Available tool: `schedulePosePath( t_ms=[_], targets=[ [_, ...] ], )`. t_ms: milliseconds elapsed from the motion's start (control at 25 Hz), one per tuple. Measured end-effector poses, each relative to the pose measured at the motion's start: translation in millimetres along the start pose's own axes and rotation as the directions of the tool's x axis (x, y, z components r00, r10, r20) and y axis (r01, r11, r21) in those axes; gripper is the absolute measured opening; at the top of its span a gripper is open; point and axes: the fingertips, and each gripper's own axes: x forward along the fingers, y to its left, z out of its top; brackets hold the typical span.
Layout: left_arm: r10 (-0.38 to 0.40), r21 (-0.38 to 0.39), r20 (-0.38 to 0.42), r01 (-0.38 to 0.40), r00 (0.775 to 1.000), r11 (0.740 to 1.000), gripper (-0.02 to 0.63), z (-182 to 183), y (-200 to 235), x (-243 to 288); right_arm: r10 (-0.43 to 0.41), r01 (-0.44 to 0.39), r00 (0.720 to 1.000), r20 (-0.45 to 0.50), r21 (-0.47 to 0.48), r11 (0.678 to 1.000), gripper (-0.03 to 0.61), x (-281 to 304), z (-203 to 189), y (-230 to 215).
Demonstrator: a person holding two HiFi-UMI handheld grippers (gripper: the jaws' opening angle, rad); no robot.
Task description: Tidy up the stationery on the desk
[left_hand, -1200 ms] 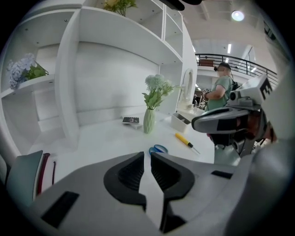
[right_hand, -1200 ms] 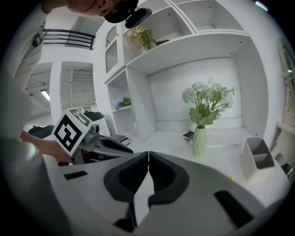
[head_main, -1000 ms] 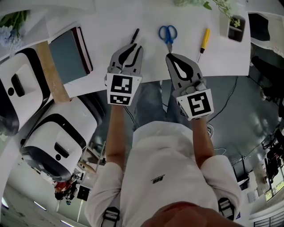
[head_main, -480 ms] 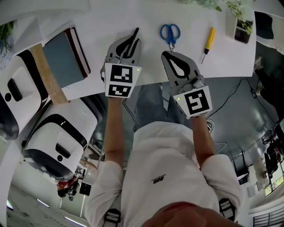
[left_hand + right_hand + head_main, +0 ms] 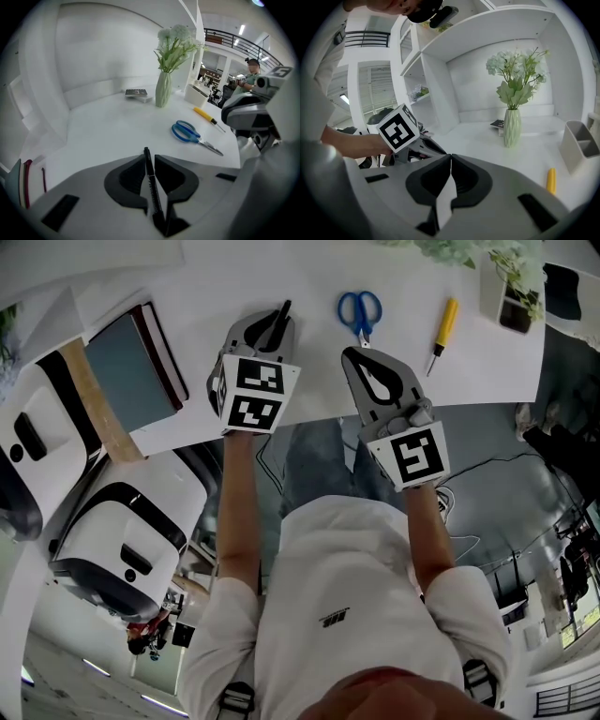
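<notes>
left gripper [image 5: 274, 326] at the near edge of the white desk [image 5: 394, 277], jaws pinched shut on a slim black pen [image 5: 150, 183]; pen lengthwise between the pads, its far end poking just past the fingertips [image 5: 284, 311]. right gripper [image 5: 351, 356] just to the right, also over the near edge, jaws pressed together on nothing [image 5: 449, 160]. blue-handled scissors [image 5: 358, 312] flat on the desk just beyond the right gripper's tips, handles far, blades near; from the left gripper view, lying to the right of the held pen [image 5: 193, 136]. yellow-handled screwdriver [image 5: 442, 330] further right, apart from the scissors, dark tip toward the near edge. dark grey notebook with a maroon spine [image 5: 129, 360] at the left, well apart from the left gripper. pale green ribbed vase of white flowers [image 5: 163, 90] upright at the far side of the desk. white compartmented pen holder [image 5: 578, 140] at the far right, beyond the screwdriver [image 5: 551, 181].
</notes>
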Motion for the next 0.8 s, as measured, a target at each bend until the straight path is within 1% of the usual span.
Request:
schedulePosePath(
  t_ms=[160, 480, 560, 800],
  targets=[
    [0.007, 0.006, -0.05, -0.007, 0.999, 1.0, 0.0, -9.9, -0.4, 5.4, -0.003, 0.003, 1.0, 0.002, 0.002, 1.0, -0.003, -0.1, -0.2, -2.4],
    [0.013, -0.008, -0.042, -0.014, 0.999, 1.0, 0.0, -10.0, -4.9, 6.3, -0.015, 0.015, 1.0, 0.012, 0.016, 1.0, -0.003, -3.5, 0.1, -7.6],
    [0.009, -0.016, -0.031, -0.009, 0.999, 1.0, 0.0, -8.0, -6.6, 4.7, -0.017, 0.017, 1.0, 0.017, 0.016, 1.0, -0.003, -4.7, 1.0, -7.8],
    [-0.013, -0.062, 0.046, 0.015, 0.999, 0.998, 0.0, 12.2, -18.1, -12.5, -0.021, 0.021, 0.999, 0.026, 0.014, 1.0, -0.003, -12.9, 2.6, -8.1]
  ],
)
